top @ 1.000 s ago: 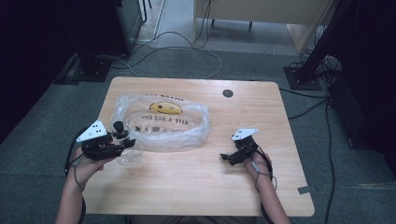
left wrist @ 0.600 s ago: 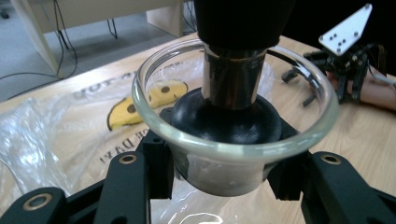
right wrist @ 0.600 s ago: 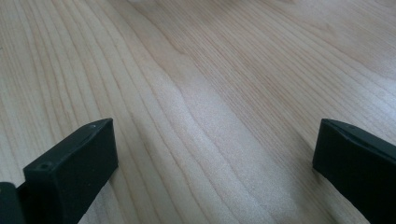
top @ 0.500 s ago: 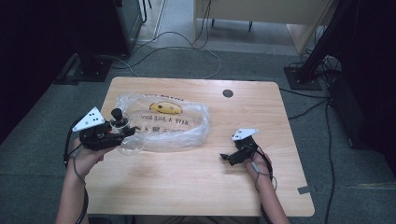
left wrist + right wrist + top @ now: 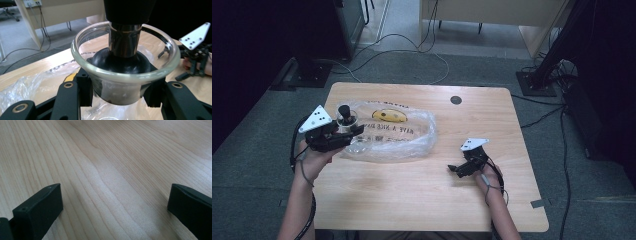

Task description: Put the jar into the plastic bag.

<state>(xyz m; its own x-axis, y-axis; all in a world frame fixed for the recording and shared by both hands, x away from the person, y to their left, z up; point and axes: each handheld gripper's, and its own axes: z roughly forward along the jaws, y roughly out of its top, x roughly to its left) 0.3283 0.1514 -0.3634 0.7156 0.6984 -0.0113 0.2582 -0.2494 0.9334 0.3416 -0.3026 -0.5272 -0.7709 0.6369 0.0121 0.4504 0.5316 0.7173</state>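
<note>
Left gripper (image 5: 117, 92) clamped on the neck of a glass flask (image 5: 125, 75) with a black stopper (image 5: 125, 37), lifted over the clear plastic bag (image 5: 397, 135) at the table's (image 5: 422, 200) left side. Right gripper (image 5: 112, 205) spread wide, low over bare wood, holding nothing.

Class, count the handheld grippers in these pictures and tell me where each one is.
2. The left gripper is raised at the table's left edge, clamped around a glass bottle above the plastic bag. The right gripper rests open on the wood at right.
</note>
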